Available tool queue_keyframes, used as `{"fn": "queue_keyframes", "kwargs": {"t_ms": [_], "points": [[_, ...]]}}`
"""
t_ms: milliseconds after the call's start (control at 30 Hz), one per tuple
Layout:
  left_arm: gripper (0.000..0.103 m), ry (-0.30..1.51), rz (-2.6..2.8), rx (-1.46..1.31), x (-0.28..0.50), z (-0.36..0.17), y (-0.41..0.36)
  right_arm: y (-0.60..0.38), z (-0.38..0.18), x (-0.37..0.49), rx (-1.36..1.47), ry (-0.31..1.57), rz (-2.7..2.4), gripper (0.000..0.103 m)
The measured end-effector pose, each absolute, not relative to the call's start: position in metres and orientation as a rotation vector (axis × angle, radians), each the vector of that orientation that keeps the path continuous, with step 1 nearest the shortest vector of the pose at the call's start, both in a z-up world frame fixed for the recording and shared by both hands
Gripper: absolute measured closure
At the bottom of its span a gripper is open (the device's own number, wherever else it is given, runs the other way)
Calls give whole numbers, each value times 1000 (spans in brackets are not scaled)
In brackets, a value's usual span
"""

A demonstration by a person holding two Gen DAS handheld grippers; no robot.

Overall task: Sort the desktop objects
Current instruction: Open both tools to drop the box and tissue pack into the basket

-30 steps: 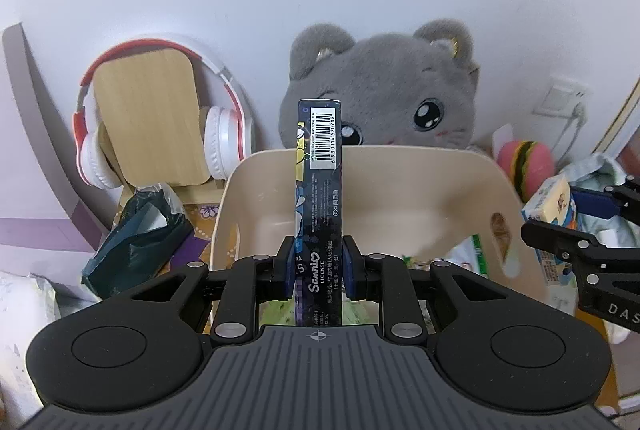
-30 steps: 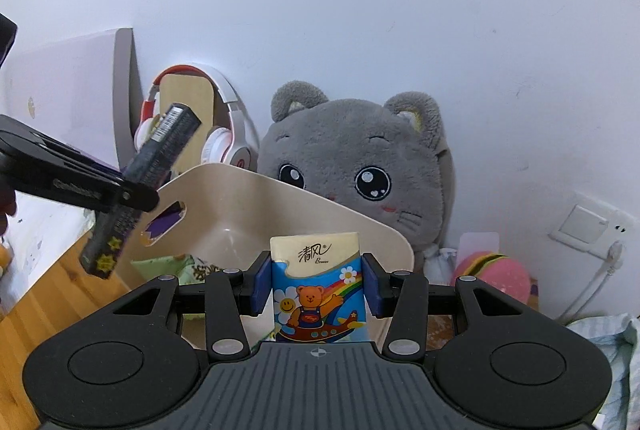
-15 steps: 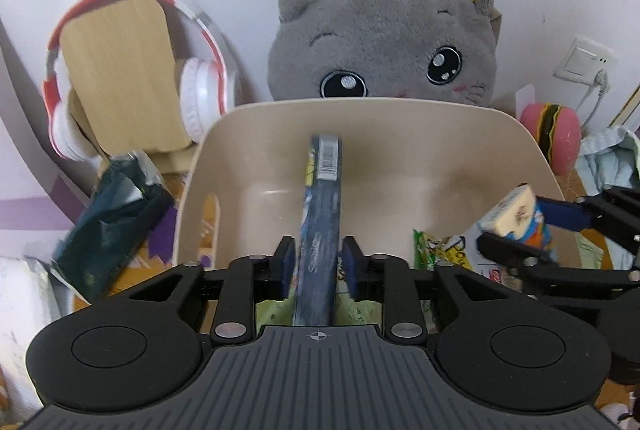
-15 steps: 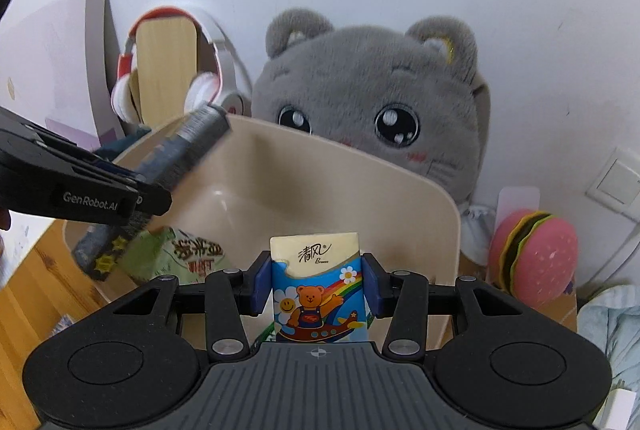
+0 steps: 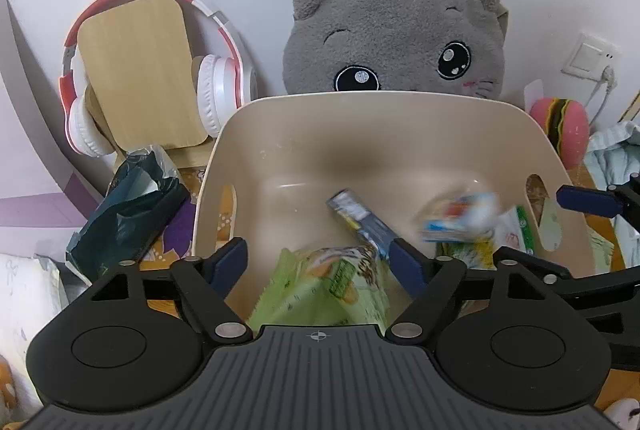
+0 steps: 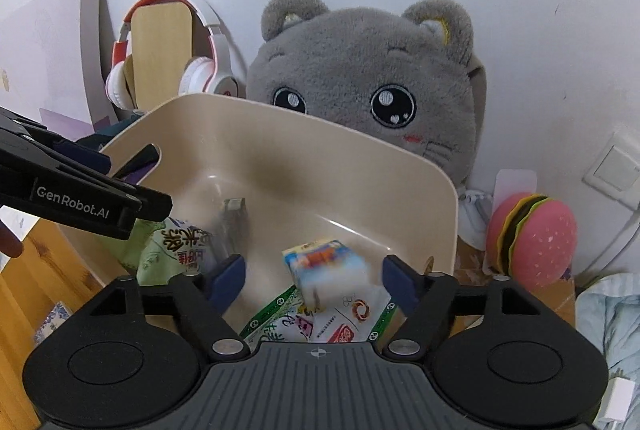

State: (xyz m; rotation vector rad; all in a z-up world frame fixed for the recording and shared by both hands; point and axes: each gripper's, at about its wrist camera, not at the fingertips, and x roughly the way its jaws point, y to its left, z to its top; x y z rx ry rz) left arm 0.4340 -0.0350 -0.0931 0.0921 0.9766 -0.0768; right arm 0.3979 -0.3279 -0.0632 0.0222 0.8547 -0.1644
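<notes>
Both grippers hang open over a beige bin (image 5: 248,134), which also shows in the right wrist view (image 6: 360,158). My left gripper (image 5: 320,262) is empty; the dark blue box (image 5: 360,218) it held is blurred, falling inside the bin, also seen in the right wrist view (image 6: 234,218). My right gripper (image 6: 314,276) is empty; the tissue pack (image 6: 324,262) with the bear print is blurred in mid-fall below it, and shows in the left wrist view (image 5: 460,218). Green snack bags (image 5: 320,290) lie in the bin.
A grey cat plush (image 5: 396,34) sits behind the bin against the wall. Red-white headphones (image 5: 208,82) hang on a wooden stand (image 5: 140,70) at the left. A dark plastic bag (image 5: 128,210) lies left of the bin. A pink burger toy (image 6: 528,238) sits right.
Both grippers moved down over the bin and opened. The dark blue box and the tissue pack left the fingers and are dropping into the bin.
</notes>
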Motion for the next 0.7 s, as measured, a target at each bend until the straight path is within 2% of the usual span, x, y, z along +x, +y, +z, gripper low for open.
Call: {"fn": "queue_keyframes", "kwargs": {"t_ms": [100, 233, 467, 700], "points": [[21, 970, -77, 94, 428, -89, -33, -325, -55, 391, 16, 838, -161, 17], [18, 964, -80, 100, 418, -85, -29, -323, -44, 380, 21, 815, -148, 13], [16, 955, -71, 102, 398, -79, -19, -321, -28, 354, 9, 792, -158, 1], [13, 960, -56, 103, 370, -80, 5, -331, -28, 316, 38, 815, -200, 0]]}}
